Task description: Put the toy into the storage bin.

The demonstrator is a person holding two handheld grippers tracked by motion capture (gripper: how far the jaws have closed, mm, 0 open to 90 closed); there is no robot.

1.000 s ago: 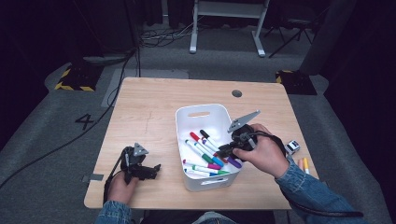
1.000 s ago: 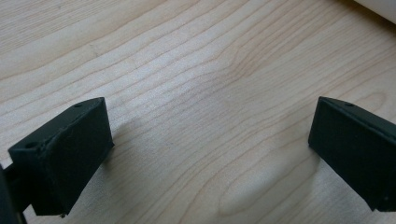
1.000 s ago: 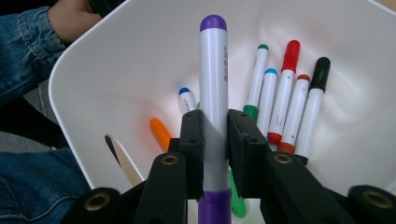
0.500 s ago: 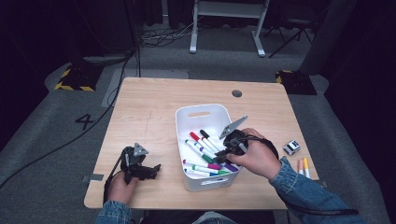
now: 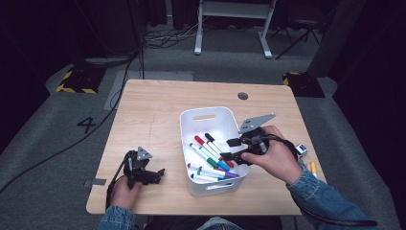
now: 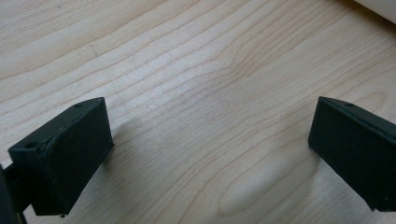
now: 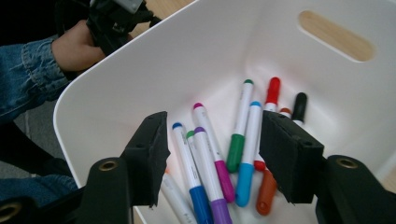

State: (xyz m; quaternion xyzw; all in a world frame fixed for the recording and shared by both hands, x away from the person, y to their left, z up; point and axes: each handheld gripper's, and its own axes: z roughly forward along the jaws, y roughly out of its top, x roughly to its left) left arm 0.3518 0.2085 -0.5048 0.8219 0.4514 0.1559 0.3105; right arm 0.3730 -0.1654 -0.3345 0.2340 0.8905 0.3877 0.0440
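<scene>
Right gripper point(image 5: 231, 149) is hanging over the right side of the white bin point(image 5: 191, 120), held in the person's right hand point(image 5: 274, 155), jaws pointing in toward the markers. Its jaws have just been opening, and now they stand well apart with nothing pinched between them. From the right gripper view you look straight down between the two black jaws point(image 7: 212, 158) into the bin point(image 7: 140, 70), and the markers lie loose on the bottom just past the tips: a blue-capped one point(image 7: 187, 168), a purple one point(image 7: 209, 172), a magenta one point(image 7: 212, 149), a green one point(image 7: 240, 126), a light blue one point(image 7: 247, 149), plus a red one point(image 7: 271, 93), a black one point(image 7: 299, 107) and an orange one point(image 7: 267, 191) off toward the right jaw. None of them touches the pads as far as I can see.

Over on the near left part of the table point(image 5: 153, 110), the left gripper point(image 5: 155, 175) sits low on the wood in the person's left hand point(image 5: 125, 191), well apart from the bin. Its own view has both jaws point(image 6: 210, 154) spread wide with just bare wood grain between them, so it's open and empty too.

A couple more markers, yellow and orange point(image 5: 312, 167), lie on the table out past the right wrist, beside a small white cube thing point(image 5: 300, 149) I can't make out.
</scene>
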